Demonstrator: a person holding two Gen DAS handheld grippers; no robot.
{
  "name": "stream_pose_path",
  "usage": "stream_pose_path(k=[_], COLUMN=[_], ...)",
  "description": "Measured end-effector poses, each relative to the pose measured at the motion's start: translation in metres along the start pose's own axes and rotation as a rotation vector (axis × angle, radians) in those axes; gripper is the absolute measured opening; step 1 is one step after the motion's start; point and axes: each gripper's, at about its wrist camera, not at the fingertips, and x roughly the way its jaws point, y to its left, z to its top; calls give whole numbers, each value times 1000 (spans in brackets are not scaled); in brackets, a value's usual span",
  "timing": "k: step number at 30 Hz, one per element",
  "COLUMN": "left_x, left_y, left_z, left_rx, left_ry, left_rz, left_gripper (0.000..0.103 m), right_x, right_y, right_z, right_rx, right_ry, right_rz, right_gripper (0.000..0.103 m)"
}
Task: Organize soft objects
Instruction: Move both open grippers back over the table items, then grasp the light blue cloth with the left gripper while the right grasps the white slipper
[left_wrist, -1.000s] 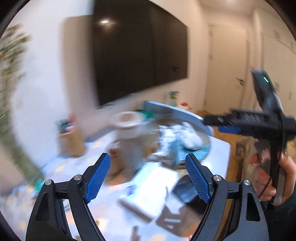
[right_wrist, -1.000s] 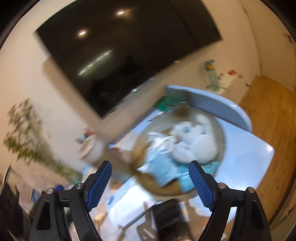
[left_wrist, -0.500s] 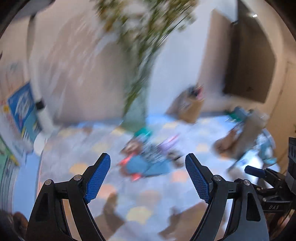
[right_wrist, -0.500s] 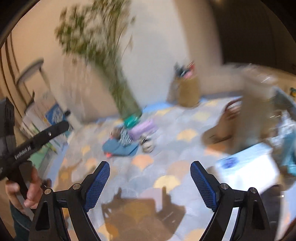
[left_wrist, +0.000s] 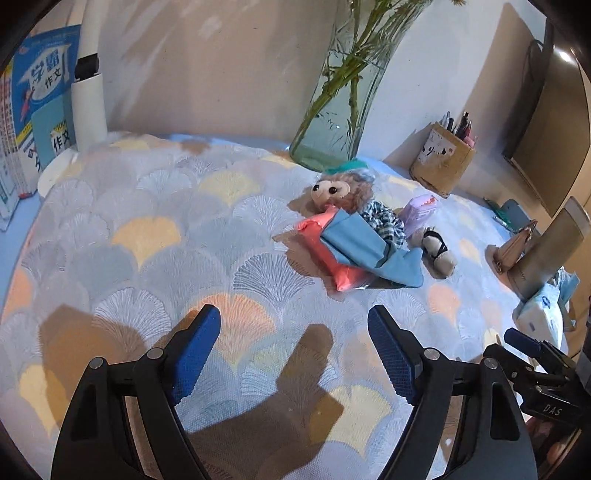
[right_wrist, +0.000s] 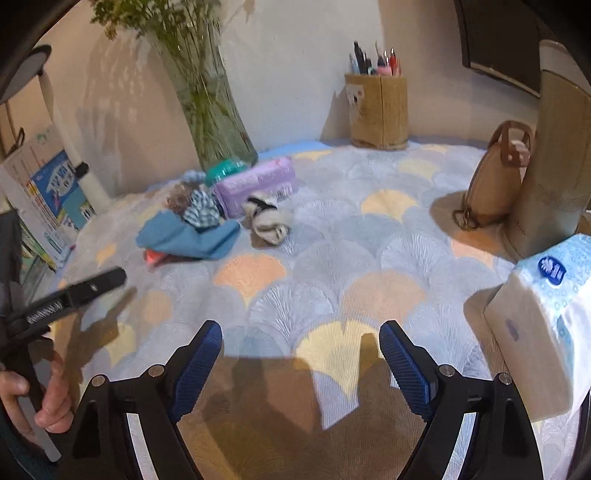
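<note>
Left hand-held gripper (left_wrist: 293, 350), jaws closing on nothing, and right hand-held gripper (right_wrist: 301, 363), jaws wide and empty, hover above the counter (left_wrist: 147, 229) near a plush doll (left_wrist: 343, 195).

- In the left wrist view, a plush doll (left_wrist: 345, 199) lay right of centre on the tablecloth (left_wrist: 155, 236), its lower half under a folded cloth (left_wrist: 364, 247).
- The cloth lay on a flat packet (left_wrist: 325, 251).
- A tissue pack (left_wrist: 421, 208) sat just right of the doll; a glass vase (left_wrist: 343, 107) stood behind it at upper centre.
- A pen holder (left_wrist: 443, 162) stood at upper right; books (left_wrist: 33, 107) leaned at far left.
- In the right wrist view, a handbag (right_wrist: 495, 181) leaned at right, with a tissue box (right_wrist: 543, 332) at the lower right edge.
</note>
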Motion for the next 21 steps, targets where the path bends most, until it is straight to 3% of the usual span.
stream_pose_path(k=[5, 9, 11, 13, 14, 15, 18, 21], left_x=[-3, -13, -11, -7, -3, 0, 5, 11], left_y=[0, -13, -14, -18, -22, -27, -43, -60], left_z=[8, 32, 46, 54, 55, 56, 45, 34], left_rx=[9, 52, 37, 36, 51, 69, 171, 276], left_ry=[56, 47, 11, -28, -37, -42, -72, -46], left_rz=[26, 32, 27, 5, -22, -34, -58, -102], left_gripper=[80, 80, 80, 80, 80, 80, 78, 78], right_x=[9, 14, 11, 13, 17, 23, 48, 72], right_y=[-1, 11, 16, 20, 21, 21, 16, 13], right_z=[2, 24, 43, 62, 71, 78, 89, 92], right_rx=[-12, -84, -97, -106, -105, -103, -59, -22], right_ry=[105, 232, 185, 108, 73, 47, 41, 74], right_rz=[5, 8, 20, 9, 14, 32, 64, 90], right_gripper=[87, 87, 87, 77, 67, 65, 65, 65])
